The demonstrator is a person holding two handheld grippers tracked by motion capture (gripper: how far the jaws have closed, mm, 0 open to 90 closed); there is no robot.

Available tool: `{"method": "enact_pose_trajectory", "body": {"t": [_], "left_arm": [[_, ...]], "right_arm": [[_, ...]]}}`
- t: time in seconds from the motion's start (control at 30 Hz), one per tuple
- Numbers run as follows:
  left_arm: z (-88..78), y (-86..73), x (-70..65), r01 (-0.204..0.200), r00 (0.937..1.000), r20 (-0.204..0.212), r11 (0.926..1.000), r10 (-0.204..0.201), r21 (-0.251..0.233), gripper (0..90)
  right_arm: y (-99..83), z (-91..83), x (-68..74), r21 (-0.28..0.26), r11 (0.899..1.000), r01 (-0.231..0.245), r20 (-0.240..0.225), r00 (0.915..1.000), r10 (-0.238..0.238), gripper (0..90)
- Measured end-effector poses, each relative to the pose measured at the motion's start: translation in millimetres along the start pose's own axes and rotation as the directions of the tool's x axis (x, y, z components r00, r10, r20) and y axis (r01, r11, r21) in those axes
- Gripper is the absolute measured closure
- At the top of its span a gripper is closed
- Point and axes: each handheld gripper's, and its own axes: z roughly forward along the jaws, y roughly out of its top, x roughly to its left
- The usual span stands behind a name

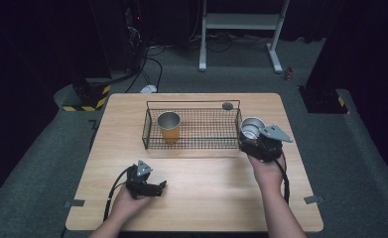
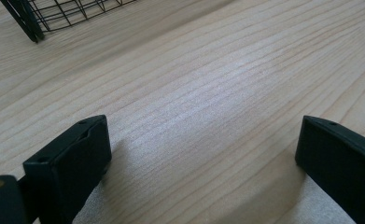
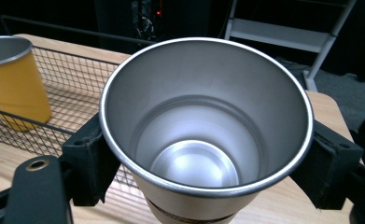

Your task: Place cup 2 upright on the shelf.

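A black wire basket (image 1: 196, 144) stands at the back middle of the wooden table (image 1: 196, 198). An orange cup with a steel inside (image 1: 168, 126) stands upright in its left part. My right gripper (image 1: 253, 140) is lifted just off the basket's right end and is shut on a second steel-lined cup (image 3: 203, 130), held upright by its wall, empty inside. The orange cup (image 3: 12, 79) and the basket (image 3: 68, 93) lie to its left in the right gripper view. My left gripper (image 1: 162, 186) rests low over the front left of the table, open, with bare wood (image 2: 203, 116) between its jaws.
A small dark round disc (image 1: 227, 105) lies on the table behind the basket's back right corner. A corner of the basket (image 2: 35, 18) reaches into the left gripper view. Beyond the table stand a white frame (image 1: 241, 29) and cables on grey carpet.
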Motion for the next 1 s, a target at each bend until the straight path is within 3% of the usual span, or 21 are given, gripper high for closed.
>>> {"method": "enact_pose_trajectory", "body": {"t": [0.3,1.0], "left_arm": [[-0.5,-0.3,0.3,-0.003,1.0000,0.000,1.0000,0.003,-0.002,4.2],[-1.0,-0.5,0.8,-0.006,1.0000,0.002,1.0000,0.006,-0.003,5.5]], "right_arm": [[23.6,16.4,15.3,-0.004,1.000,0.019,-0.028,0.9994,-0.019,18.8],[53.6,59.6,38.0,0.020,0.999,0.048,-0.058,0.9973,-0.046,18.8]]}}
